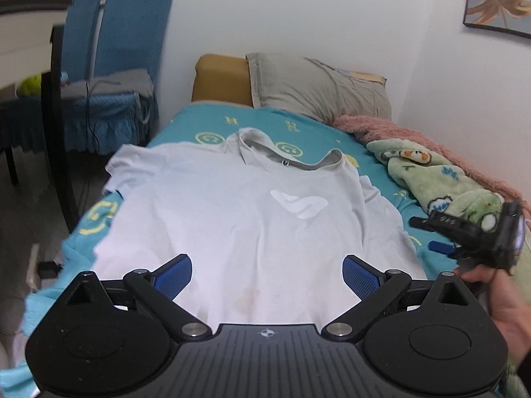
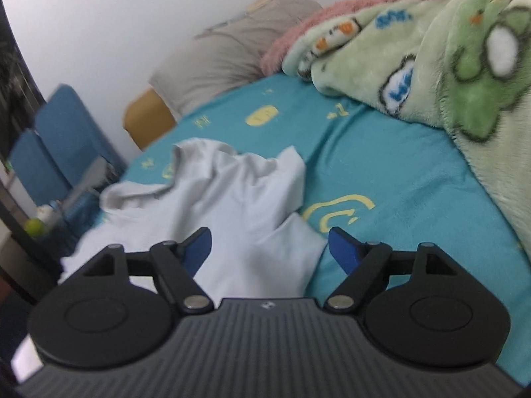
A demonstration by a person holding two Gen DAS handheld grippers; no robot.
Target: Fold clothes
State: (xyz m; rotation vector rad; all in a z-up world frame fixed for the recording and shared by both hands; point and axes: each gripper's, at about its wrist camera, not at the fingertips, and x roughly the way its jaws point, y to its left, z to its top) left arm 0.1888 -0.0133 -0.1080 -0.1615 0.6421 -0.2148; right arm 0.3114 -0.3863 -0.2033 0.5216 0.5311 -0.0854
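Observation:
A white T-shirt (image 1: 239, 212) with a grey collar and a pale chest logo lies spread flat, front up, on the teal bed sheet (image 1: 186, 122). My left gripper (image 1: 267, 273) is open and empty, hovering over the shirt's lower hem. My right gripper (image 2: 270, 247) is open and empty, above the shirt's right sleeve and side (image 2: 232, 205). The right gripper also shows in the left wrist view (image 1: 431, 232), held by a hand at the shirt's right edge.
A grey pillow (image 1: 318, 86) lies at the head of the bed. A green cartoon blanket (image 1: 441, 179) and a pink fuzzy blanket (image 1: 398, 129) are bunched along the right side by the wall. Blue chairs (image 1: 113, 66) stand left of the bed.

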